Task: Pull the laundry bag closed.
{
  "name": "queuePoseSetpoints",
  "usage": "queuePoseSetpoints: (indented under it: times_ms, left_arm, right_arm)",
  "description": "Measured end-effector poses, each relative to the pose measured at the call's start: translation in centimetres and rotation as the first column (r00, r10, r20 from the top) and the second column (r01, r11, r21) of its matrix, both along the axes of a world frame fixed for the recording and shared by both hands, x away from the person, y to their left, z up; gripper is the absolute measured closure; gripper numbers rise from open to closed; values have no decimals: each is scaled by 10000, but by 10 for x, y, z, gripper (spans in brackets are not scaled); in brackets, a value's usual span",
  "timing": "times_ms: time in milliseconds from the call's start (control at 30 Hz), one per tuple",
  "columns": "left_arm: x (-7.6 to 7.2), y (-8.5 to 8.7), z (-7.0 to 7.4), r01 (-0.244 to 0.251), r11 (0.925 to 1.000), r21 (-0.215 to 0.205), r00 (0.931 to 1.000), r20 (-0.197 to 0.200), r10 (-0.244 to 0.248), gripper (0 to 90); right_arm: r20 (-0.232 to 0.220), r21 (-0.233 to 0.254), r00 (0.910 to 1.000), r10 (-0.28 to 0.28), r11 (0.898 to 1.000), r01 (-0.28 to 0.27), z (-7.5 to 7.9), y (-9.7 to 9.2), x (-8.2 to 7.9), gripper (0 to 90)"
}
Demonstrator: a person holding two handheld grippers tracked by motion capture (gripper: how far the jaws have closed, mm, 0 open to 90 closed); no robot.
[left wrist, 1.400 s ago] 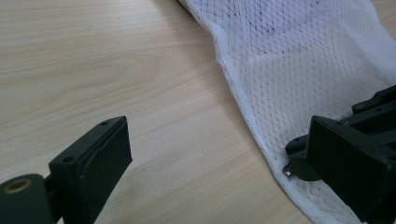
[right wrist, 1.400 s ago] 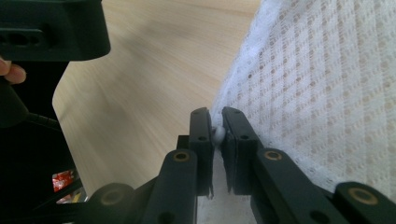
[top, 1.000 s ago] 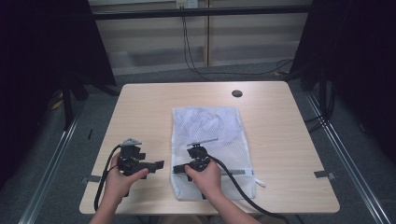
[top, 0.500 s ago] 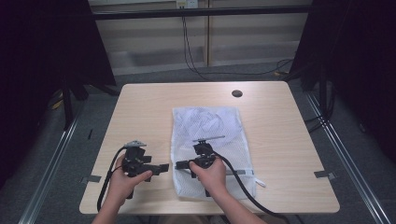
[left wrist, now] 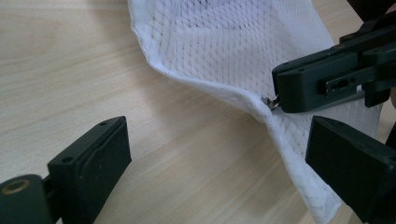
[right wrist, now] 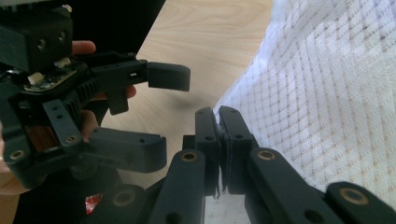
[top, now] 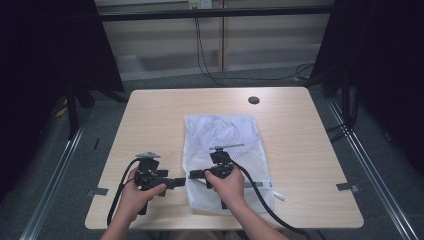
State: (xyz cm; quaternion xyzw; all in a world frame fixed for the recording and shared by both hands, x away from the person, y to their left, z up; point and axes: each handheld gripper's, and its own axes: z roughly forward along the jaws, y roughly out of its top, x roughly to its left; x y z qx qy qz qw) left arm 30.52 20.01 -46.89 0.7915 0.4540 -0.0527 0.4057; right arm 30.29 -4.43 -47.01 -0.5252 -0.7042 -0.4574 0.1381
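A white mesh bag lies flat on the middle of the wooden table. My right gripper points left and is shut on a small metal zipper pull at the bag's left edge, which it lifts slightly. In the right gripper view its jaws are pressed together against the bag's mesh. My left gripper sits just left of the bag, open, facing the right one. In the left gripper view its jaws straddle bare table and the bag's edge; the right gripper is at the upper right.
A dark round grommet sits near the table's far edge. A black cable trails from the right gripper across the bag's near part. A white tag sticks out by the bag's near right corner. The table's near edge lies close under the hands.
Both hands and their grippers have shifted slightly to the right. The right gripper stays shut at the bag's left edge and the left stays open beside it.
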Motion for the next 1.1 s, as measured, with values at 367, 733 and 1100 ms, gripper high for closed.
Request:
queuePoseSetpoints:
  times_ms: [367,733,1100]
  left_arm:
    - [-1,-8,-3,418,9987,-275,9985,-328,-427,67]
    - [-2,-17,-7,626,9947,-821,9959,-605,-676,122]
    - [-3,-23,-10,773,9934,-850,9926,-865,-846,173]
  right_arm:
    - [64,-1,10000,-26,10000,26,2,-2,0,873]
    - [147,65,9998,-115,9999,114,5,-5,0,873]
    - [202,48,9997,-150,9999,149,7,-7,1,873]
